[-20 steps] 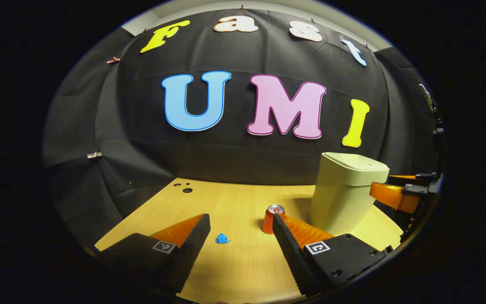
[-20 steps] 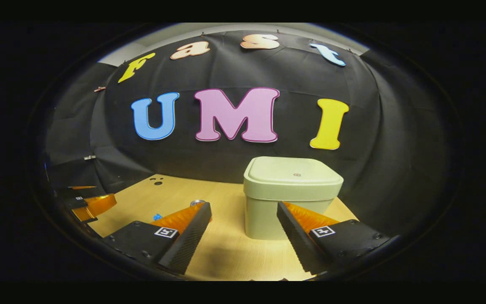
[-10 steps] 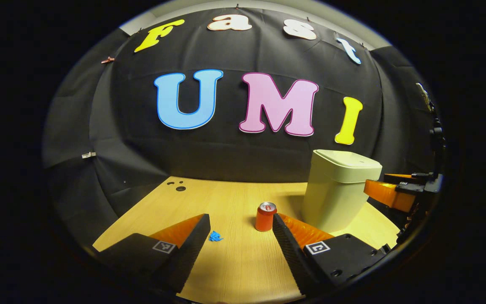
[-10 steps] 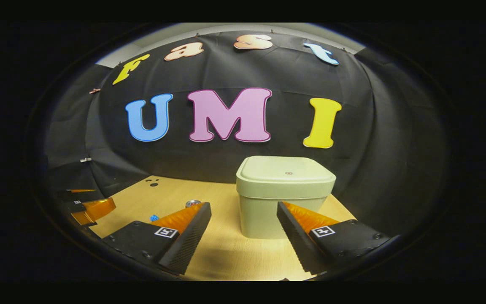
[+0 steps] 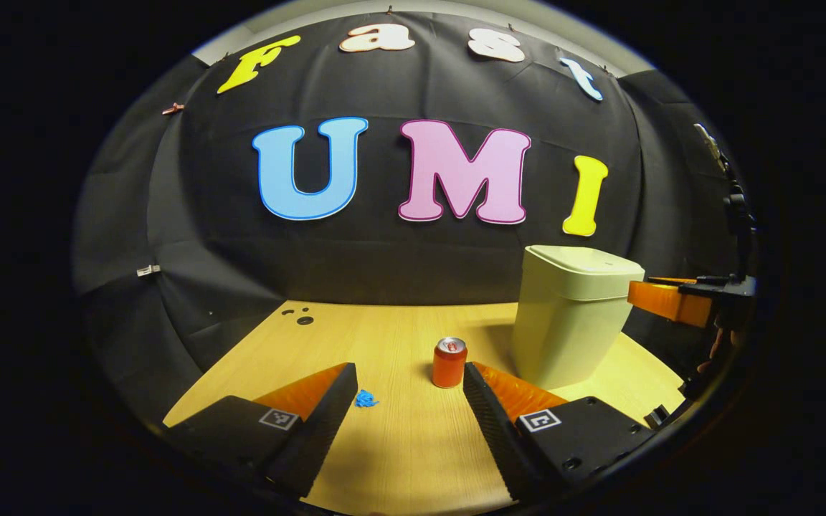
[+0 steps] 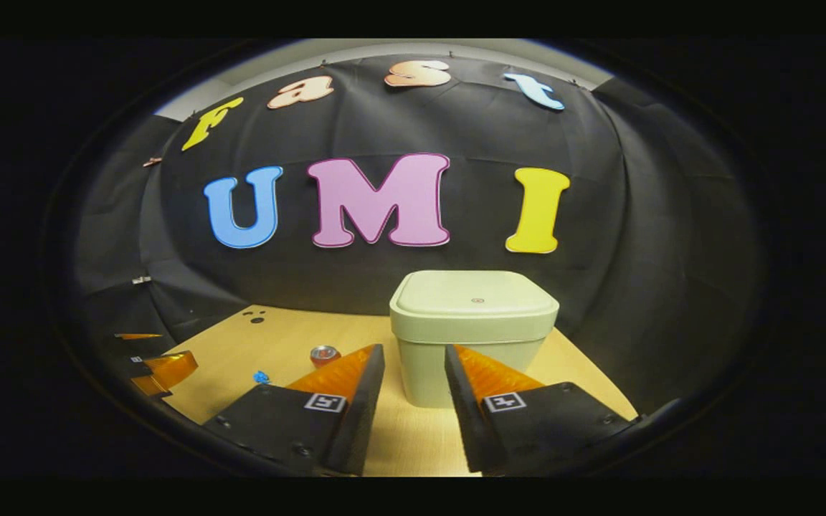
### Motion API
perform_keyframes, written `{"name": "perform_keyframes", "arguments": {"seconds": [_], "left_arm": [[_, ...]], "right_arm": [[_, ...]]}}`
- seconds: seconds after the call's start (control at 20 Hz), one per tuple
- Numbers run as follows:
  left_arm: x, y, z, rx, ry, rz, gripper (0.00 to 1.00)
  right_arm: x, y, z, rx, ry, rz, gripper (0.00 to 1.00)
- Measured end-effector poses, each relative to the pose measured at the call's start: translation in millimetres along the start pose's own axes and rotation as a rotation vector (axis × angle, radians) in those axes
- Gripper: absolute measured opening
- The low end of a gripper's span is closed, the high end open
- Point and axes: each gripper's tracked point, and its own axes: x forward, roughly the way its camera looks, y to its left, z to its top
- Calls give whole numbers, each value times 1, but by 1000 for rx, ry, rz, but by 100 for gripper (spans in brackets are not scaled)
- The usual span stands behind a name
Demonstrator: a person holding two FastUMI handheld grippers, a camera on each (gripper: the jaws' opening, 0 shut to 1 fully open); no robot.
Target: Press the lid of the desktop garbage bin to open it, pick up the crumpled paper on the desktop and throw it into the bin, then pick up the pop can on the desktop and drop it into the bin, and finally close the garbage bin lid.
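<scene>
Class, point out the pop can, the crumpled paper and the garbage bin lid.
pop can point(image 5: 449, 365), left gripper view, middle of its side.
crumpled paper point(image 5: 365, 399), left gripper view, centre of the wad.
garbage bin lid point(image 6: 475, 294), right gripper view, top face.

The pale green lidded plastic bin point(image 6: 474, 337) is faced closely from the right gripper view; it point(image 5: 574, 315) is seen obliquely from the left gripper view.

Bare light wooden worktop point(image 5: 399, 444) ahead of the left hand-held gripper point(image 5: 409, 383), small orange pop can point(image 5: 449, 363) and tall pale green lidded bin point(image 5: 571, 315) blocking the right, tiny blue crumpled paper point(image 5: 365, 399) low at left
</scene>
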Motion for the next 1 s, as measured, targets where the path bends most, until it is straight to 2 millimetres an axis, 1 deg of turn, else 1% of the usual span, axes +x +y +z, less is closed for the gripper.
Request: {"name": "perform_keyframes", "arguments": {"seconds": [0.1,0.2,0.25,0.3,0.35,0.4,0.55,0.6,0.65,0.85,0.9,0.95,1.0], "left_arm": [[0,0,-2,0,2,3,96],[-1,4,-3,0,5,9,96],[-3,4,-4,-1,7,11,96],[-3,5,-6,-2,9,13,96],[-4,7,-4,-3,8,15,96],[-5,8,-5,-1,6,16,96],[-8,15,0,13,-18,17,96],[-9,16,1,16,-26,10,96],[-11,18,3,16,-32,1,96],[-19,23,-1,29,-40,-41,96],[-20,25,-1,36,-42,-41,95],[-21,28,-1,40,-43,-36,95],[-20,30,-1,37,-42,-30,96]], "right_arm": [[1,2,2,-3,1,11,39],[2,2,4,-2,1,12,28],[3,2,4,0,4,13,15],[5,4,4,3,7,20,16],[5,4,3,7,14,24,11],[6,4,1,10,25,24,3],[8,9,1,12,43,41,2],[5,12,2,14,45,50,7],[5,12,5,17,47,47,5],[3,13,22,34,39,32,5],[4,13,28,38,33,35,2],[5,12,33,36,31,35,5],[7,10,37,31,31,36,3]]}}
